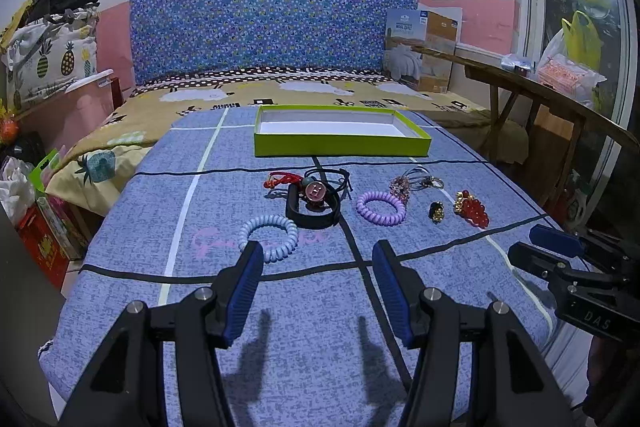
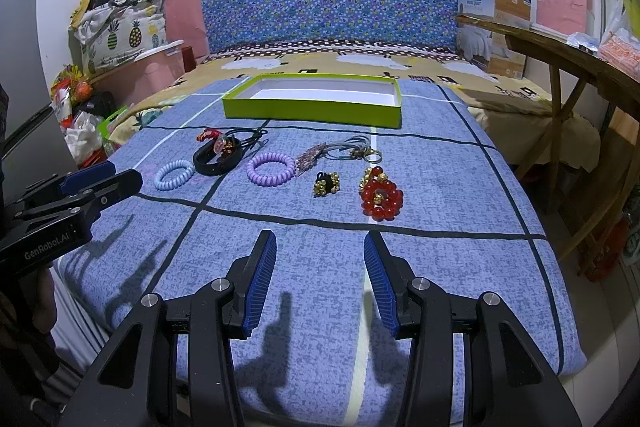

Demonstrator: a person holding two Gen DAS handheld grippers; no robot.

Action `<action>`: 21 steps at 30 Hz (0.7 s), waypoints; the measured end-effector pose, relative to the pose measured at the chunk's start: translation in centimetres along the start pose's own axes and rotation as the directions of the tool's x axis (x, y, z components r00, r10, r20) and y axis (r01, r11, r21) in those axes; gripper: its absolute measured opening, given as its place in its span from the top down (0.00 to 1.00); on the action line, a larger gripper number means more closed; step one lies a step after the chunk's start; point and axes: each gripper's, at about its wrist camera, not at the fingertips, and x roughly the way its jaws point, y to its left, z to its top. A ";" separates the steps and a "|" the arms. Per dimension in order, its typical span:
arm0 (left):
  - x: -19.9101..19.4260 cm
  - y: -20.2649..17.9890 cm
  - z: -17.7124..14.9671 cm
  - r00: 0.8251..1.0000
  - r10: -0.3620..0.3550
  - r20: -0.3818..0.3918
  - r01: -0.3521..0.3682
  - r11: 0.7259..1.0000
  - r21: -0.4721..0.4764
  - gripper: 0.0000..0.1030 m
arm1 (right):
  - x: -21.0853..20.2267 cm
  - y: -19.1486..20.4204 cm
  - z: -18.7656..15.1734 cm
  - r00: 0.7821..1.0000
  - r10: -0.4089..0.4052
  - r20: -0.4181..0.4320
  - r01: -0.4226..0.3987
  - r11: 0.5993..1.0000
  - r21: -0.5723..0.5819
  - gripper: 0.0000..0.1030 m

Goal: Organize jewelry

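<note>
A lime-green box (image 1: 340, 143) (image 2: 312, 111) with a white inside lies open at the far end of the blue cloth. In front of it lie a light-blue coil bracelet (image 1: 268, 237) (image 2: 174, 174), a black band with a round charm (image 1: 314, 205) (image 2: 218, 155), a red tassel (image 1: 280, 180), a purple coil bracelet (image 1: 380, 207) (image 2: 271, 167), a key ring charm (image 1: 416, 183) (image 2: 352, 153), a small black-gold piece (image 1: 436, 211) (image 2: 326, 183) and a red bead bracelet (image 1: 472, 209) (image 2: 380, 197). My left gripper (image 1: 316, 251) is open just short of the light-blue coil. My right gripper (image 2: 320, 241) is open and empty, short of the red beads.
The blue cloth (image 1: 304, 307) covers a bed end with a blue patterned headboard (image 1: 276, 19). A wooden table (image 1: 540, 87) stands at the right. Bags and boxes (image 1: 44, 211) crowd the floor at the left. The right gripper shows at the left wrist view's right edge (image 1: 552, 251).
</note>
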 end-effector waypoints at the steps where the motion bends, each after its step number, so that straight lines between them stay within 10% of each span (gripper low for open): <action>1: 0.0 0.0 0.0 1.000 -0.001 -0.001 0.001 1.000 0.000 0.43 | 0.0 0.0 0.0 1.000 -0.001 0.001 0.001 1.000 0.000 0.55; 21: 1.2 -0.2 0.4 0.999 -0.028 -0.030 0.029 0.999 0.014 0.43 | 1.2 -0.1 0.1 1.000 0.005 -0.013 -0.005 1.000 0.001 0.55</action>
